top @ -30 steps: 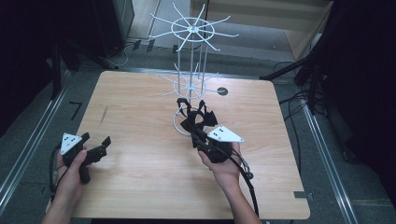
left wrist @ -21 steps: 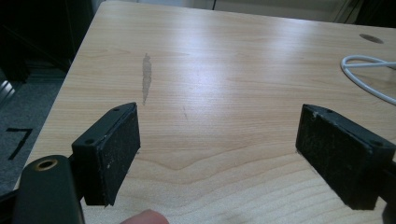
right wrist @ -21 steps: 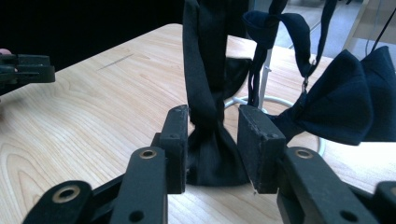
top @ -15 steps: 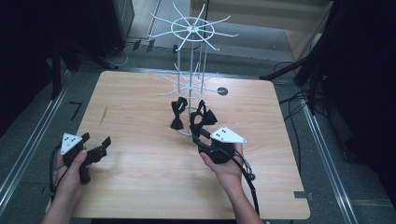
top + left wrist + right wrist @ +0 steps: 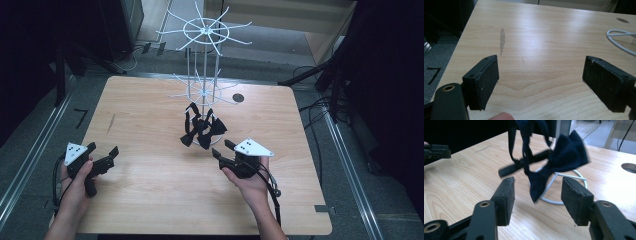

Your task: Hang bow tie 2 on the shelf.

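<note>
A white wire display rack (image 5: 205,75) stands at the table's back centre. Black bow ties (image 5: 202,129) hang from its lower tier, just above its ring base (image 5: 216,141). My right gripper (image 5: 222,148) sits open a little in front of and to the right of them, holding nothing. In the right gripper view its jaws (image 5: 537,195) frame a blurred dark bow tie (image 5: 566,155) and the ring base (image 5: 554,200) without touching either. My left gripper (image 5: 102,151) rests open at the table's front left. Only bare wood lies between its jaws (image 5: 541,75).
The wooden table (image 5: 150,190) has a round cable hole (image 5: 238,98) behind the rack's right side and a dark streak (image 5: 502,40) at the left. Metal rails and cables run along the floor on both sides. The rack's upper arms (image 5: 205,31) spread wide above the table.
My right gripper has drawn back from the bow ties toward the person. The ties now hang loose on the rack and look blurred. The left gripper has stayed put.
</note>
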